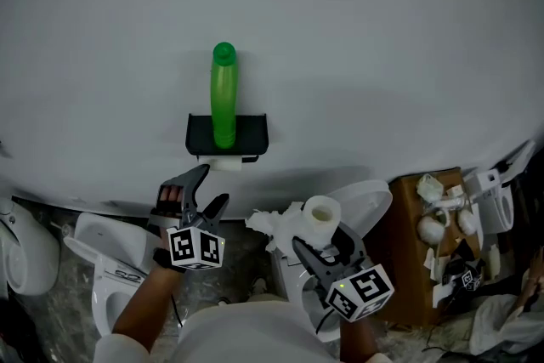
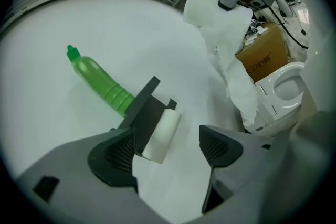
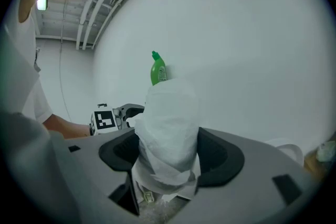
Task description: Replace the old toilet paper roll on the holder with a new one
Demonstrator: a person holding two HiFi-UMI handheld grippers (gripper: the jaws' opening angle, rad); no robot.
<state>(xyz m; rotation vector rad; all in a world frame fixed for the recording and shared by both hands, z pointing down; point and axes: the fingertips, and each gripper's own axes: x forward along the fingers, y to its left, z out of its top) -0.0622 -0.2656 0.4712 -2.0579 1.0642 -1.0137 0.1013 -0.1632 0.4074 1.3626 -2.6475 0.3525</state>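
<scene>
Item: wall holder (image 1: 252, 134), black, fixed to a pale wall, with a green bottle (image 1: 223, 98) standing on its top shelf.

Old roll (image 1: 226, 165): a small white remnant hung beneath the holder. In the left gripper view it (image 2: 161, 134) is seen just ahead of the jaws and nearer one pad. Whether that pad touches it cannot be told.

Left gripper (image 1: 212, 185): jaws spread wide, nothing clamped, pointed up at the holder's underside.

Right gripper (image 1: 321, 241): jaws pressed against both sides of the new roll (image 1: 321, 212), which is held upright, below and to the right of the holder. A loose tail of paper (image 1: 268, 221) is seen trailing from it.

Hazards, as judged:
- The bottle could be knocked off the shelf if a jaw is raised too high, since the shelf edge lies just above the old roll.
- The old roll could be missed or pinched off-centre, because it sits toward one pad. It might then be dropped among the toilets (image 1: 110, 263) below.
- The loose tail could be caught by the left gripper or the holder, and the new roll unwound.
- The new roll's core could be flattened by the clamp, so that seating it on the holder would be hindered.
- The two grippers could be crowded together under one small holder.
</scene>
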